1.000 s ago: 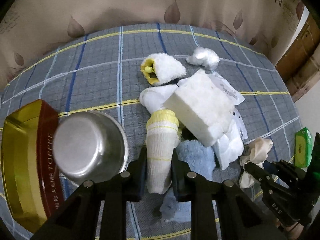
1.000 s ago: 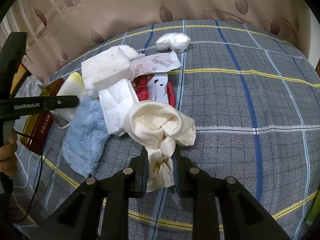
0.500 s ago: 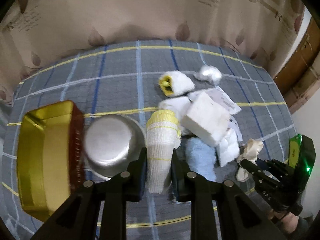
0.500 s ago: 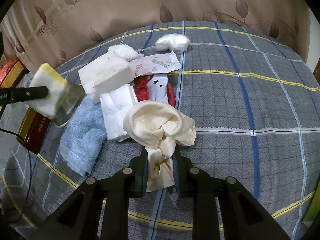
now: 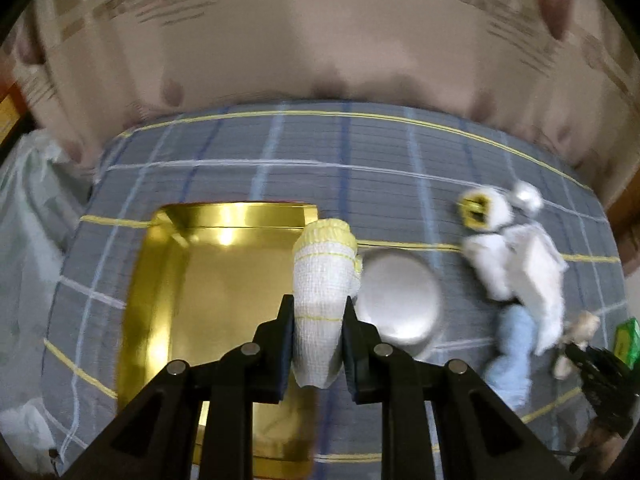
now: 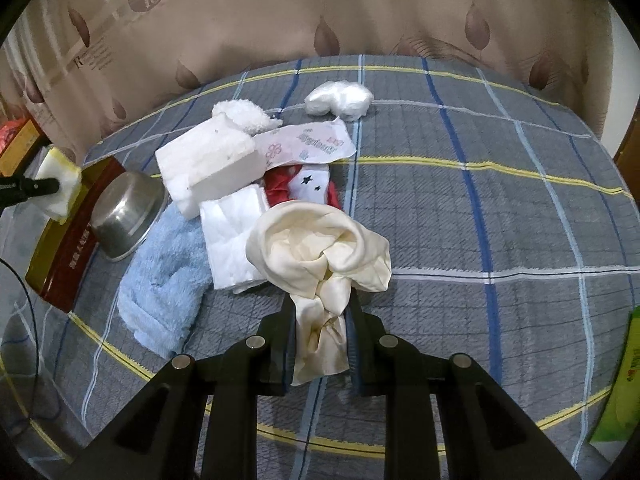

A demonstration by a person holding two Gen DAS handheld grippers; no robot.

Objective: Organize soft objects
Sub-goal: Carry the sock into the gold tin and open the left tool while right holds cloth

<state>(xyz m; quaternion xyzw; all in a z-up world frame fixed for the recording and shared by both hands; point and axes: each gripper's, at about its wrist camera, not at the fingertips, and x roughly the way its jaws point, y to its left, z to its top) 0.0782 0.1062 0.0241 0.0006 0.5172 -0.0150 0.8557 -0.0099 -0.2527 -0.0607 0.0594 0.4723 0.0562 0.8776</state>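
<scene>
Left wrist view: the left hand-held gripper (image 5: 318, 324) is clamped on a rolled white sock (image 5: 322, 280) with yellow bands and holds it above the gold tray (image 5: 168, 292), over the tray's right side, just beside an upturned steel bowl (image 5: 400, 300). The tray lies near the left edge of the bed (image 5: 360, 152) and looks empty. The step in hand appears to be carrying this sock to the tray; the next move calls for lowering it past the rim, clear of the bowl, before the jaws part.

In the right wrist view the right hand-held gripper (image 6: 322, 332) is closed on the tail of a cream cloth (image 6: 320, 252), whose bulk rests on the bed at the near end of the pile. Beyond it lie a white pad (image 6: 232, 240), a blue towel (image 6: 164, 280), a foam block (image 6: 208, 164) and a plastic wad (image 6: 340, 98), all unsorted. The cloth seems next in line; it should be lifted without dragging the pad.
</scene>
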